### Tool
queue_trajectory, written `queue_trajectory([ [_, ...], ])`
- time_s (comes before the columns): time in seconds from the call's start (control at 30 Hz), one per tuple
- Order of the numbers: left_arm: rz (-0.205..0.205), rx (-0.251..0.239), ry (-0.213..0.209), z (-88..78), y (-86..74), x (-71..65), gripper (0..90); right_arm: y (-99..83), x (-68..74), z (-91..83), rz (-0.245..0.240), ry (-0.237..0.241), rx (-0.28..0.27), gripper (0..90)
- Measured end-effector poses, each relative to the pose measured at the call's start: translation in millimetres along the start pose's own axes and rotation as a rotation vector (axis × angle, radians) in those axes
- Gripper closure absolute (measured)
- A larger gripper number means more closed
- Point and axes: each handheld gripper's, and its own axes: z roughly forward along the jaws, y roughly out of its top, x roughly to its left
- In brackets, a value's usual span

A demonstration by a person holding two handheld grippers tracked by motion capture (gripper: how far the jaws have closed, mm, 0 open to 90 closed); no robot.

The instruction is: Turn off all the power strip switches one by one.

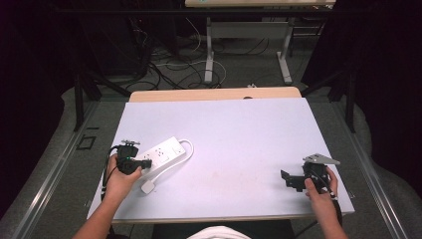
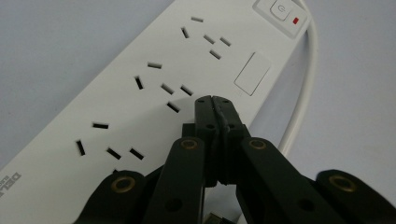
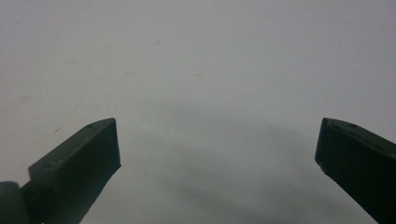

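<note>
A white power strip (image 1: 163, 153) lies at the table's left, its white cable (image 1: 188, 148) looping round its far end and ending in a white plug (image 1: 148, 187) near the front. My left gripper (image 1: 143, 163) rests over the strip's near end. In the left gripper view the jaws are pressed together, and my left gripper (image 2: 215, 101) has its tips just above the power strip (image 2: 140, 93), between two socket groups. The strip's switch (image 2: 279, 9) and cable (image 2: 303, 88) lie beyond. My right gripper (image 1: 288, 179) sits at the front right, and in its own view my right gripper (image 3: 217, 144) is wide open over bare table.
The pale table top (image 1: 234, 134) has a wooden strip along its far edge (image 1: 214, 94). Beyond it, cables (image 1: 174, 69) lie on the floor by a second desk's legs (image 1: 209, 55). Dark curtains hang on both sides.
</note>
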Motion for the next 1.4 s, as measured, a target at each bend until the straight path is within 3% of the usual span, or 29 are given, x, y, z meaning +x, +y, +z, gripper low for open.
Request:
queue_trajectory([
  [0.1, 0.004, -0.001, 0.005, 0.2, -0.3, -0.8, 90.0, -0.1, -0.8, -0.1, -0.003, -0.002, -0.002, 0.0],
  [0.17, 0.011, 0.027, 0.013, 0.1, 0.0, -1.0, 90.0, -0.4, -1.0, -0.1, -0.003, -0.004, 0.0, 0.0],
  [0.23, 0.006, 0.009, 0.025, 0.0, -1.9, -0.4, 90.0, -0.3, -1.0, -0.2, -0.004, -0.003, -0.002, 0.0],
  [0.33, 0.0, 0.015, 0.002, -1.5, -3.1, 2.3, 90.0, -0.4, -1.0, -0.2, -0.002, -0.007, -0.002, 0.0],
  [0.77, -0.024, -0.008, -0.008, -1.3, -4.9, 4.3, 90.0, 0.3, 0.6, 0.6, 0.002, -0.001, 0.0, 0.0],
  [0.93, -0.022, 0.009, -0.005, -3.4, -4.6, 6.6, 90.0, 0.3, 0.2, 0.8, 0.0, 0.0, -0.002, 0.0],
  [1.4, -0.032, -0.02, 0.007, -14.3, -7.3, 9.5, 90.0, 0.1, 0.0, 0.2, 0.002, 0.0, 0.0, 0.0],
])
